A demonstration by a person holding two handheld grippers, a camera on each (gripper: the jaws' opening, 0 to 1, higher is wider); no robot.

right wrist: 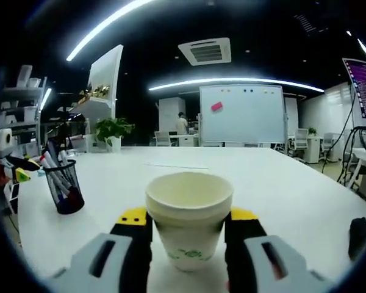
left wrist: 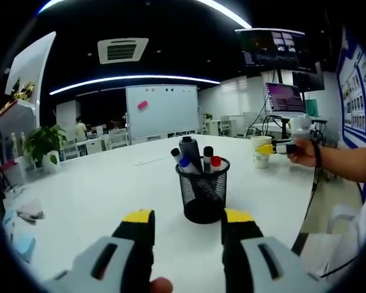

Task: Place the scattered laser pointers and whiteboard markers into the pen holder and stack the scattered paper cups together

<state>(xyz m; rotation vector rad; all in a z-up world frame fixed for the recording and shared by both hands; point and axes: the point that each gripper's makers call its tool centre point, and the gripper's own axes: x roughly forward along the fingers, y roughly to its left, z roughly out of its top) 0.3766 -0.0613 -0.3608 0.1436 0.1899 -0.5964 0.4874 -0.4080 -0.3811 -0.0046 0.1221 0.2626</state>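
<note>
Black mesh pen holder [left wrist: 202, 191]: upright on the white surface [left wrist: 110, 183], just ahead of the left tongs [left wrist: 188, 218], between the lines of their two yellow-tipped jaws. Left tongs: open, holding nothing, jaws apart. Contents of holder: whiteboard markers [left wrist: 195, 157], long axes near vertical and leaning slightly, caps up; blue, black and red caps show, plus one thicker dark grey barrel. Paper cup [right wrist: 190, 217]: upright, mouth up, white with a green mark low on its wall, standing between the jaws of the right tongs [right wrist: 189, 220]; the jaws flank its sides, but whether they press on it cannot be told. In the left gripper view the right tongs appear at the far right of the surface, in a person's hand [left wrist: 305, 152], beside the same cup. In the right gripper view the pen holder stands well to the left on the surface. Background: whiteboard [right wrist: 242, 114], potted plant [right wrist: 113, 130], monitor [left wrist: 285, 97].
</note>
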